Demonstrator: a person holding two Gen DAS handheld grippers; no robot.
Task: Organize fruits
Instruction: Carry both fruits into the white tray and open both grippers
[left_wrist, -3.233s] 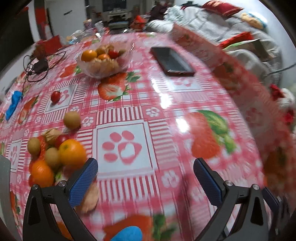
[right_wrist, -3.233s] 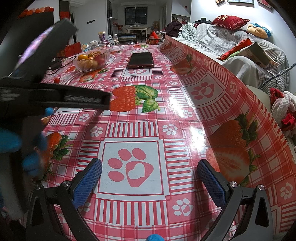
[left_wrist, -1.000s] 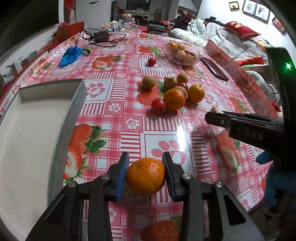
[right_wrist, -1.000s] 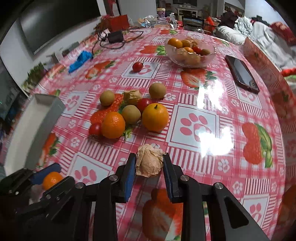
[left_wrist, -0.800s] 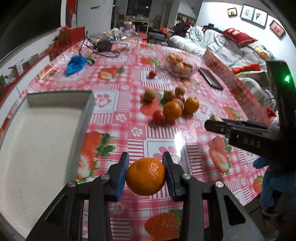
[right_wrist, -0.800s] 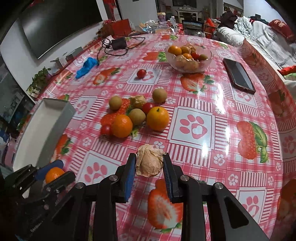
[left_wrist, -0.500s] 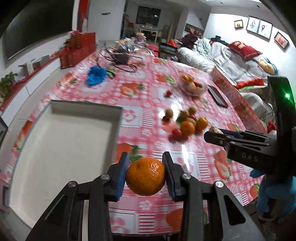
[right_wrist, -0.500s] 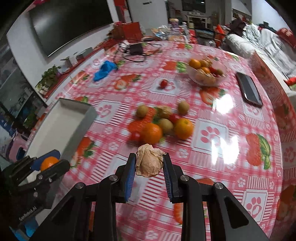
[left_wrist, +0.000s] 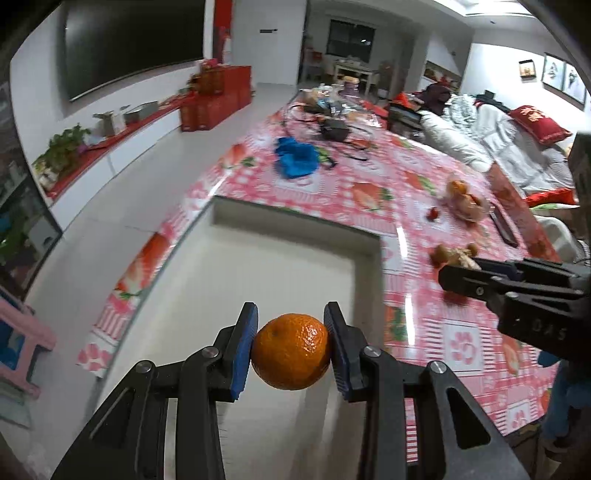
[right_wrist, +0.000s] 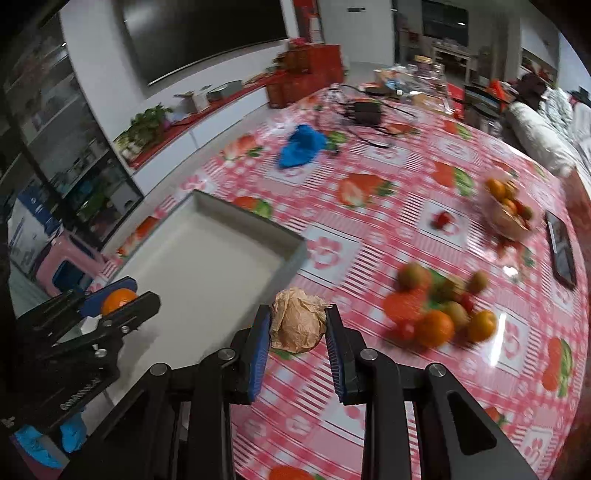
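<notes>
Orange mandarin (left_wrist: 290, 356) clamped in left gripper (left_wrist: 290, 350), papery husked fruit (right_wrist: 297, 320) pinched in right gripper (right_wrist: 297, 332). Carried left from the fruit pile (right_wrist: 439, 310), now above white tray (left_wrist: 280, 254)'s near end. Probably ready for release into tray.

A: Here's the counter (right_wrist: 369, 266), covered in a red-and-white checked cloth printed with strawberries and paw prints.

B: And a shallow white tray (right_wrist: 207, 258) lies at its near left corner.

A: A loose cluster of fruit (right_wrist: 439, 310) lies out on the cloth, one small red fruit (right_wrist: 440, 218) apart from it.

B: Further right, a clear bowl of fruit (right_wrist: 508, 210), a dark phone (right_wrist: 561, 249) beside it.

A: At the far end, a blue cloth (right_wrist: 301, 149), then a black adapter with cables (right_wrist: 365, 110).
</notes>
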